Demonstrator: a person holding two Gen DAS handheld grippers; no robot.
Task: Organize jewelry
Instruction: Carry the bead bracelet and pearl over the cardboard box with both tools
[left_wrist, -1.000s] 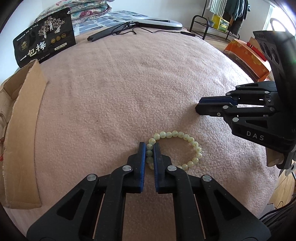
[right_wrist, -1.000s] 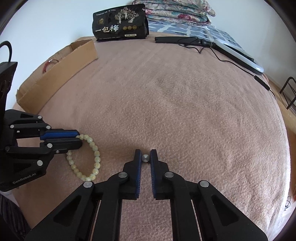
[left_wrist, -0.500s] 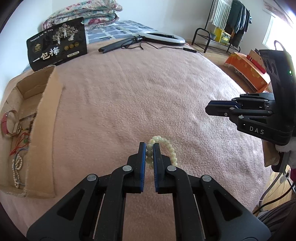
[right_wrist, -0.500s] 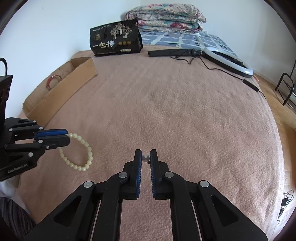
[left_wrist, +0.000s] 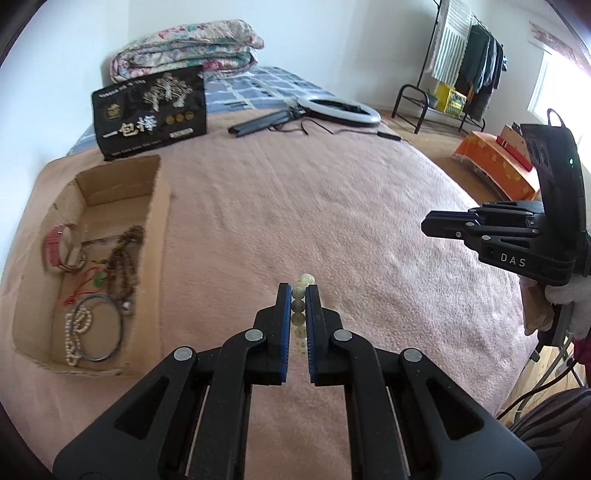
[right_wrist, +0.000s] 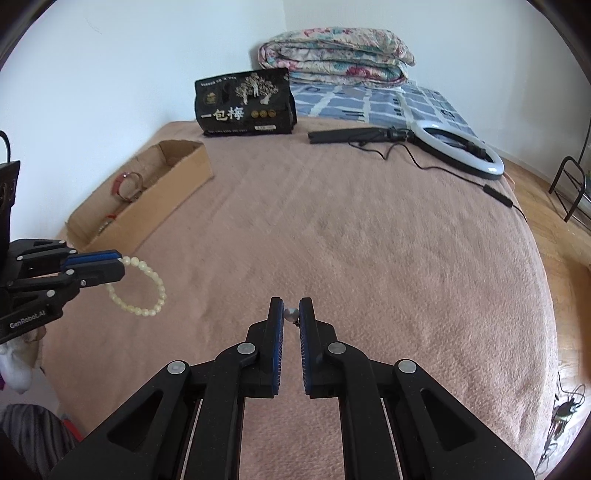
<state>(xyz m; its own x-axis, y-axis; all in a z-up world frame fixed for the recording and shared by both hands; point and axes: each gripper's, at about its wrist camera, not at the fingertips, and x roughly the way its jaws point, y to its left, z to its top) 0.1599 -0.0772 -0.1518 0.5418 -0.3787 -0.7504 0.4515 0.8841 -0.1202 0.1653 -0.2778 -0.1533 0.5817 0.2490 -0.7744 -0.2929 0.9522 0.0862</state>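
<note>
Where the pale bead bracelet (right_wrist: 138, 286) had lain flat on the pink blanket (right_wrist: 369, 240) a second before, it now hung clear of it, pinched by one side between the narrow jaws of the left gripper (left_wrist: 298, 295). Seen from the left wrist, its beads ran in a line between the blue pads, the topmost poking out past the tips; from the right wrist, the rest of the loop drooped free below and beyond the fingers. The right gripper (right_wrist: 291, 308) had risen as well, its jaws nearly shut on a small silvery bead (right_wrist: 290, 314), probably an earring or a charm, too small to name, held right at the tips. With both pieces lifted, the pick-up looked finished and the carry under way. The cardboard box (left_wrist: 155, 236) lay to the left of the left gripper, near but not yet under it, already holding a pink band, dark beads, a red cord, a pearl string and a metal bangle. Beyond it stood a black package (left_wrist: 151, 114), then a ring light (left_wrist: 343, 110).
</note>
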